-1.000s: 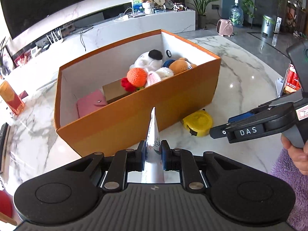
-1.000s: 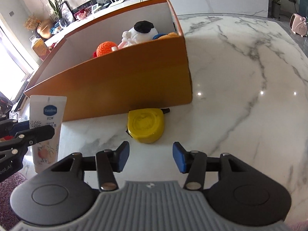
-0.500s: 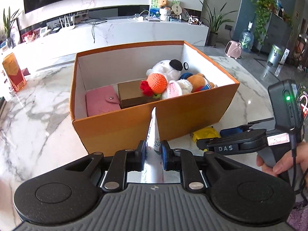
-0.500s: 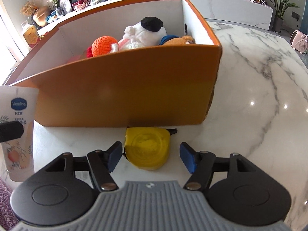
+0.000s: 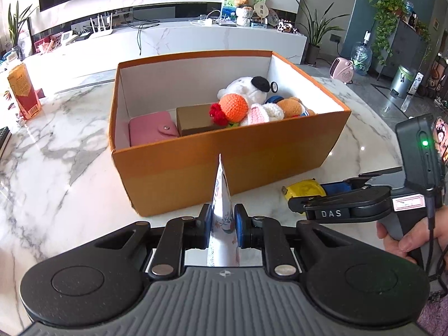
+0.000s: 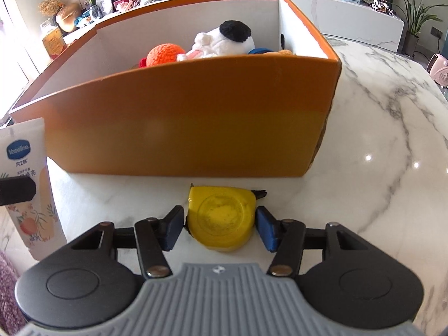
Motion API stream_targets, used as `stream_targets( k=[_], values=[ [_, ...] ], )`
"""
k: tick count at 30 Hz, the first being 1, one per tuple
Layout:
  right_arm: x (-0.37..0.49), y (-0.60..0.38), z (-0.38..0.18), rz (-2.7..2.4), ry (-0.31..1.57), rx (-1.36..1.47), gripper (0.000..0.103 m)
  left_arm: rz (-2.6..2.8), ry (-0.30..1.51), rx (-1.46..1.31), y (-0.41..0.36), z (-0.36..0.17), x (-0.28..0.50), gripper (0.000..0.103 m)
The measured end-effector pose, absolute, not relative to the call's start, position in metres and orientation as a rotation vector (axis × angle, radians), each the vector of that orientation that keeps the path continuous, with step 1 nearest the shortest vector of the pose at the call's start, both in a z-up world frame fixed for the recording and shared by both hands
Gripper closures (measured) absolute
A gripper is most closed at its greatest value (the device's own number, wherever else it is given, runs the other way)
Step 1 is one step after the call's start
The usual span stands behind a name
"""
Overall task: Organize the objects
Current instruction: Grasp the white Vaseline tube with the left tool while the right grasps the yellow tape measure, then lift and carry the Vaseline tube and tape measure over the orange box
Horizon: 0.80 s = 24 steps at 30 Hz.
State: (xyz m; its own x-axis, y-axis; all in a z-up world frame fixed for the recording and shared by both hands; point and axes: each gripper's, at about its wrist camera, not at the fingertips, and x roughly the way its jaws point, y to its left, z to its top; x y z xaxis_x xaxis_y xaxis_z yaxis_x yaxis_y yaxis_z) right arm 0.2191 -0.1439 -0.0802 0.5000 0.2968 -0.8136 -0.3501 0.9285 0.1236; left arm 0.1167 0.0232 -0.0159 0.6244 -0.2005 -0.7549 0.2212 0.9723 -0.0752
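My left gripper (image 5: 222, 218) is shut on a white Vaseline tube (image 5: 221, 193), held upright just in front of the orange cardboard box (image 5: 224, 159). In the right wrist view the tube (image 6: 25, 168) stands at the far left with a black finger (image 6: 16, 190) across it. A yellow tape measure (image 6: 221, 218) lies on the marble table against the box's front wall (image 6: 196, 117). My right gripper (image 6: 220, 226) straddles it, its jaws closing, with a thin gap still showing at the left pad. The left wrist view shows the tape measure (image 5: 303, 189) partly hidden by the right gripper (image 5: 313, 196).
Inside the box are a pink wallet (image 5: 151, 131), a brown case (image 5: 196, 119) and several plush toys (image 5: 252, 100). A red-orange carton (image 5: 23, 95) stands at the table's far left. A hand (image 5: 406, 238) holds the right gripper's handle.
My right gripper has come forward and down until its jaws flank the tape measure. The left gripper, still holding the tube, has shifted and rolled, so the box now sits more squarely ahead.
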Motion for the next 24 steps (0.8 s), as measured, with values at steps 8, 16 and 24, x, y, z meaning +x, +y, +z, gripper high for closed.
stream_targets(
  k=[8, 16, 24],
  values=[
    [0.187, -0.136, -0.079, 0.449, 0.956, -0.109, 0.045, -0.236, 0.885, 0.029, 0.026, -0.019, 0.094, 0.083],
    [0.169, -0.126, -0.075, 0.502, 0.928, -0.151, 0.045, -0.22, 0.871, 0.015, 0.028, -0.013, 0.084, 0.083],
    [0.155, -0.114, -0.081, 0.534, 0.922, -0.222, 0.045, -0.202, 0.881, 0.033, 0.022, -0.01, 0.088, 0.085]
  ],
)
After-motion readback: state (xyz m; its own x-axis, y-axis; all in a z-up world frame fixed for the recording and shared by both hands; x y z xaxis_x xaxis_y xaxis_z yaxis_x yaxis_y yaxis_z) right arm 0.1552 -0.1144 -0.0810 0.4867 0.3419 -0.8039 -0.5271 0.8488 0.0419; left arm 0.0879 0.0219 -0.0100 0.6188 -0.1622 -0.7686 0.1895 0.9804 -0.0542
